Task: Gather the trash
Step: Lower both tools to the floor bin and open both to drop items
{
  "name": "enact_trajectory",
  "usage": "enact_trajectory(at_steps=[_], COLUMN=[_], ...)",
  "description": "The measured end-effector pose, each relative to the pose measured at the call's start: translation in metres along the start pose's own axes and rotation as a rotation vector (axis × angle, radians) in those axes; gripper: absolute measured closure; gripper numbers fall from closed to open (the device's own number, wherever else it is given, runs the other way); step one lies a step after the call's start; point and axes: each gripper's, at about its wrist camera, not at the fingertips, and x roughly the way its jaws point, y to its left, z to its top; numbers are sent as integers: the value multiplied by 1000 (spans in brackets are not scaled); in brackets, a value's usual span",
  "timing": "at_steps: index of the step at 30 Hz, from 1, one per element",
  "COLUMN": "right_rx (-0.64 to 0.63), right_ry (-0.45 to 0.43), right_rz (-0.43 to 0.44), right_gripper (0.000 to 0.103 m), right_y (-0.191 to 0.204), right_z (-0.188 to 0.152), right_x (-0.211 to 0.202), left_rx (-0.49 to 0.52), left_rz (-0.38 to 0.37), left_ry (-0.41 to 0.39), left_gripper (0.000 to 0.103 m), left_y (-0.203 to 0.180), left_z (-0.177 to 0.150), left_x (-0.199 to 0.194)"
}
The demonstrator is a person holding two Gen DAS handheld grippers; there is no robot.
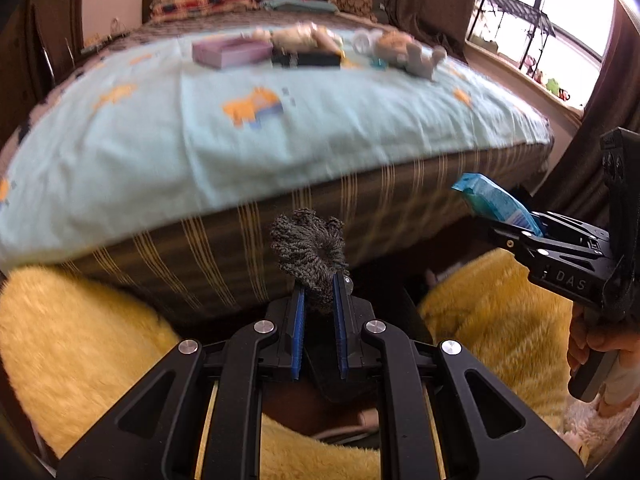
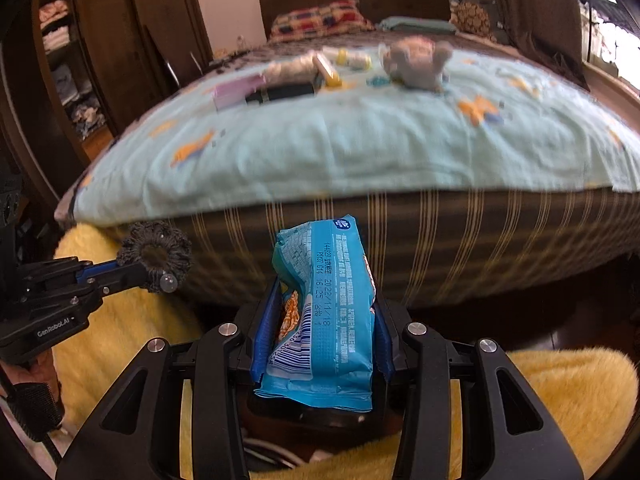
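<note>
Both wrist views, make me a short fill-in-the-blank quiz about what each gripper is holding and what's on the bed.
1. The left gripper is shut on a dark grey knitted ____.
2. The right gripper is shut on a snack packet coloured ____.
3. The grey plush toy lies on the ____.
4. The fluffy rug below both grippers is ____.

Missing words: scrunchie; blue; bed; yellow

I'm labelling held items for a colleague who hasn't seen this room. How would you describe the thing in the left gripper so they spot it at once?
Start at the bed with the pale blue sheet, then drop to the two grippers below its near edge. The left gripper is shut on a dark grey knitted scrunchie, a fuzzy yarn ring. Unlike the glossy blue snack wrapper in the right gripper, it is soft, round and unprinted.
</note>
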Motion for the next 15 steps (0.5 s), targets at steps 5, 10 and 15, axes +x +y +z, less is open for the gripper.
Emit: enact_trajectory(at_steps=[5,10,15], right_rx=[64,85,95], right_ry=[113,189,240], right_rz=[60,36,6], right_gripper=[61,61,60], right_y=[-6,-14,-19], right_z=[-19,-32,-39], right_x=[34,68,95], left_rx=[4,14,19], left_rz=[-49,-72,-124], left_ry=[95,159,272], left_gripper=[91,91,91], left_y=[-6,-9,-15], left_z=[-15,-18,-26], left_x=[36,72,112])
